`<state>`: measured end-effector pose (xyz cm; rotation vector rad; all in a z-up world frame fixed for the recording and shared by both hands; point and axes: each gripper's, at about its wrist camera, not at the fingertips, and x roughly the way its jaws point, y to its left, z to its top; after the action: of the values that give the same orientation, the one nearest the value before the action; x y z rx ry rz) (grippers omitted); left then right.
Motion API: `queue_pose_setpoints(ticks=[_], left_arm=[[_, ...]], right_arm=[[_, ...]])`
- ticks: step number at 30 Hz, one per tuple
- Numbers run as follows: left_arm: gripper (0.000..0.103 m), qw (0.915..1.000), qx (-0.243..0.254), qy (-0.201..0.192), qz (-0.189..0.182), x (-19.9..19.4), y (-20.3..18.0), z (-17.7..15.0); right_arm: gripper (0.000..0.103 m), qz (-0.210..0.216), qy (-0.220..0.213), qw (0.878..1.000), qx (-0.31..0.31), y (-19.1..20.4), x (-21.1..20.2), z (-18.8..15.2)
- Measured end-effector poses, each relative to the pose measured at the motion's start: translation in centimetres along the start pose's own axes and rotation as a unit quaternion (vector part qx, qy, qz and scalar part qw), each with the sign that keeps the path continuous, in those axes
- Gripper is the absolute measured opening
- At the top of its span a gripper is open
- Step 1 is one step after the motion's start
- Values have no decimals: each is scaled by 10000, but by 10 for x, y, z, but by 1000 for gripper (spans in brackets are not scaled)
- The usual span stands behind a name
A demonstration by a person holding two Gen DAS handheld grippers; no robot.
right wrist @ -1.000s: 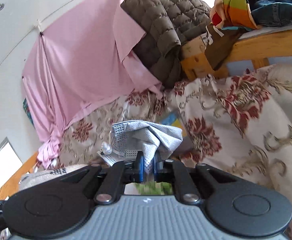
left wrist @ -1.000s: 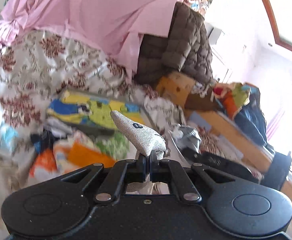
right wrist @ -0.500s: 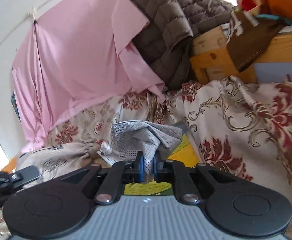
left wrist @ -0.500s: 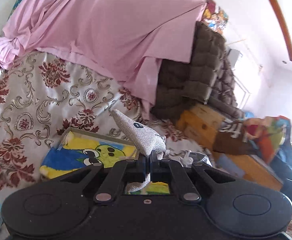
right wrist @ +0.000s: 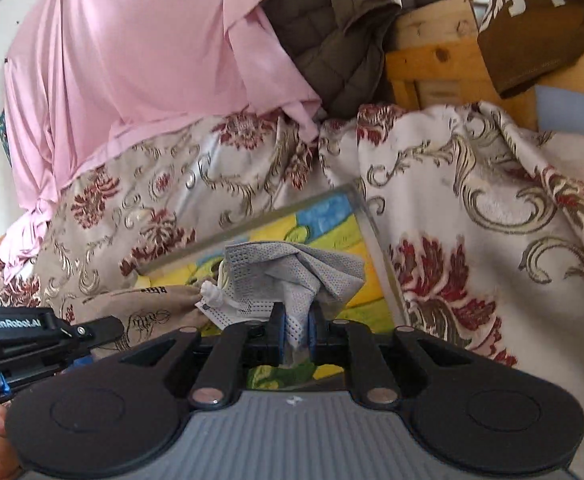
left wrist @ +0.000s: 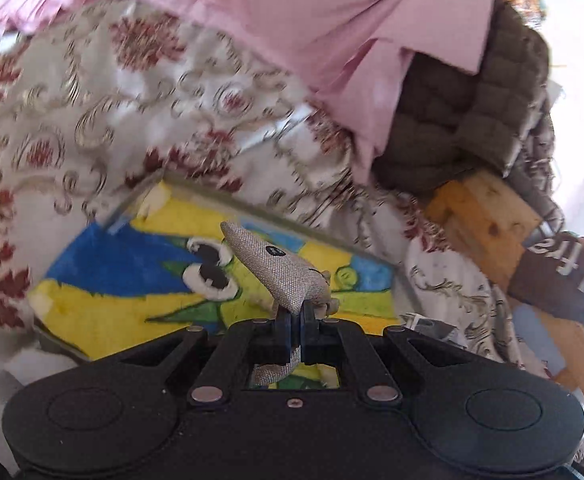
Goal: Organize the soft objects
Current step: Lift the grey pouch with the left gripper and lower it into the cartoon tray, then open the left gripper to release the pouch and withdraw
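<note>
My left gripper [left wrist: 295, 322] is shut on a beige woven pouch [left wrist: 280, 272] that sticks up from its jaws. It hangs over a shallow clear-edged box [left wrist: 196, 196] lined with a blue, yellow and green cartoon print. My right gripper [right wrist: 294, 332] is shut on a crumpled grey mesh bag [right wrist: 292, 268] with a white cord, held over the same box [right wrist: 361, 216]. The left gripper's body [right wrist: 32, 336] and the beige pouch [right wrist: 144, 304] show at the left of the right wrist view.
The box lies on a cream bedspread with red flowers [left wrist: 92, 100]. A pink sheet [right wrist: 132, 60] hangs behind it. A brown quilted jacket [left wrist: 471, 100] drapes over a wooden frame [right wrist: 431, 60]. A brown printed cloth [right wrist: 531, 28] hangs at the right.
Both grippers have moved down and closer to the cartoon-print box, each still holding its cloth item. The box now fills more of both views.
</note>
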<state>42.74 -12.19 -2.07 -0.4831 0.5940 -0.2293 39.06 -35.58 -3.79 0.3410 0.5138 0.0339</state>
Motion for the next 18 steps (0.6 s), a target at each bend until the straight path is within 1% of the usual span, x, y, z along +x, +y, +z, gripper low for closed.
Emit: queue_pose_setpoints(ticks=[1,4,7,9,11,14,16,17,18], left_arm=[[3,10000,-33,73,57,3,1,-1],[5,9991,-17,300,305,10,4,-3],[8,9975,-136,512,463,13,8,-3],[15,9967,-197,550,572,12,11,-2],[17,9962,-232,536,649,8,12,-1],[33,9958,-233,531,704,1,11,0],[39,9960,-172,467,741,-9,8,0],[43,9962,-133,428,753,-13,6,0],[47,9963,-92,385,765,-18,4,0]], right_arm=[[17,15,27,10000,24,-1,0,0],[26,6,80,10000,11,0,1,0],[31,-20,92,9999,-37,1,-1,0],[33,-47,98,9999,-59,1,-3,0],[36,-71,92,9999,-74,0,-6,1],[48,-55,55,9999,-85,0,-13,2],[57,-22,3,9999,-107,1,-20,4],[59,0,-29,9999,-115,2,-24,4],[64,41,-75,9999,-132,3,-31,4]])
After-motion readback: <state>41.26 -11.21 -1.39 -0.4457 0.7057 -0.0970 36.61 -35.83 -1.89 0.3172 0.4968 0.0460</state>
